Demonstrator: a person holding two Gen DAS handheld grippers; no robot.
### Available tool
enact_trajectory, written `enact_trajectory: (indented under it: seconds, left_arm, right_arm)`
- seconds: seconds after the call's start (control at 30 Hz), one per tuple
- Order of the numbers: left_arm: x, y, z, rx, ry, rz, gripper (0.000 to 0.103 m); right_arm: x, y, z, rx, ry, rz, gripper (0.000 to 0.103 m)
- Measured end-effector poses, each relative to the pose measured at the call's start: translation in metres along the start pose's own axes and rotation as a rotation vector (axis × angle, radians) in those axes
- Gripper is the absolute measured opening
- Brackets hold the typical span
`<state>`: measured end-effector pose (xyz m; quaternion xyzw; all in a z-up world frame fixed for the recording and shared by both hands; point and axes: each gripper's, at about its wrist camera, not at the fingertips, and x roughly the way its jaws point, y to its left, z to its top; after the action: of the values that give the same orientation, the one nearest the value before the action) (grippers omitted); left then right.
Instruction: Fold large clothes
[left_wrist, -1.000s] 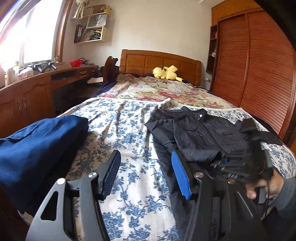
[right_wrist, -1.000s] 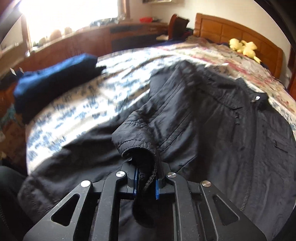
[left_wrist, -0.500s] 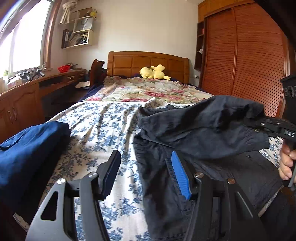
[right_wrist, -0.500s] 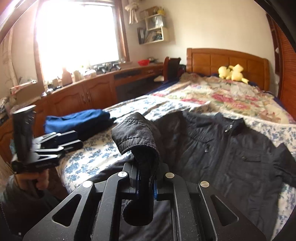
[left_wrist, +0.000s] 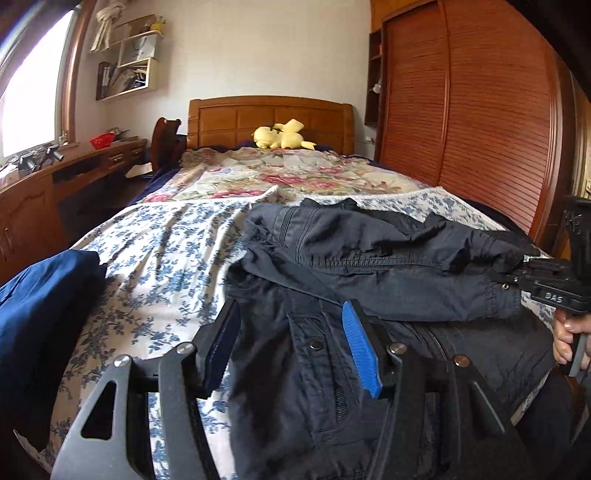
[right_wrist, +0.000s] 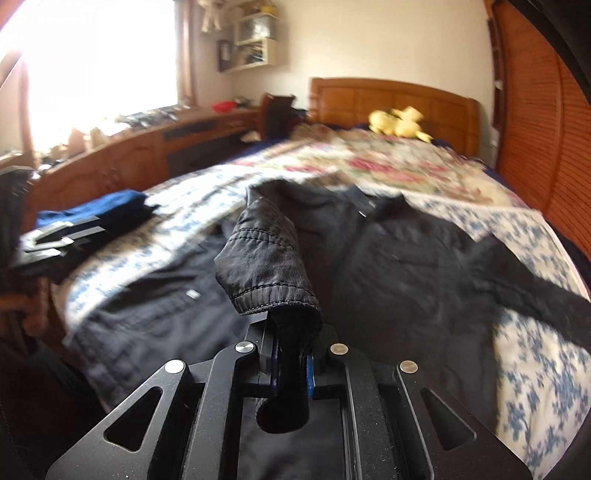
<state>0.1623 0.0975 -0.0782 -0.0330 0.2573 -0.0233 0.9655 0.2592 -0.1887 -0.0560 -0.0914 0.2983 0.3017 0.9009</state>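
A black jacket (left_wrist: 325, 362) lies front up on the blue-flowered bed cover (left_wrist: 166, 258). My right gripper (right_wrist: 290, 360) is shut on the cuff of one black sleeve (right_wrist: 266, 258). The sleeve lies across the jacket's body in the left wrist view (left_wrist: 388, 266), with the right gripper (left_wrist: 517, 278) at its end on the right. My left gripper (left_wrist: 291, 343) is open and empty, low over the jacket's lower left front, holding nothing. The jacket's other sleeve (right_wrist: 535, 288) lies spread out to the right.
A folded blue garment (left_wrist: 40, 314) lies at the bed's left edge. A yellow plush toy (left_wrist: 282, 136) sits by the wooden headboard (left_wrist: 269, 114). A wooden desk (left_wrist: 55, 184) runs along the left, a wardrobe (left_wrist: 480, 110) along the right.
My right gripper has carried the sleeve up and across the jacket to the right, then lowered it onto the body. My left gripper has moved right, over the jacket's hem.
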Motion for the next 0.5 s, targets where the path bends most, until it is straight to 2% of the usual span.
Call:
enact_trajectory:
  seconds: [0.23,0.5]
  left_arm:
    - [0.006,-0.014,0.0,0.023,0.011,-0.014,0.056]
    - [0.014,-0.032,0.002,0.035,0.022,-0.048,0.056]
  right_arm:
    - [0.013,-0.03,-0.036,0.057,0.087,-0.094,0.008]
    - [0.003,-0.06,-0.043,0.107,0.105,-0.193,0.009]
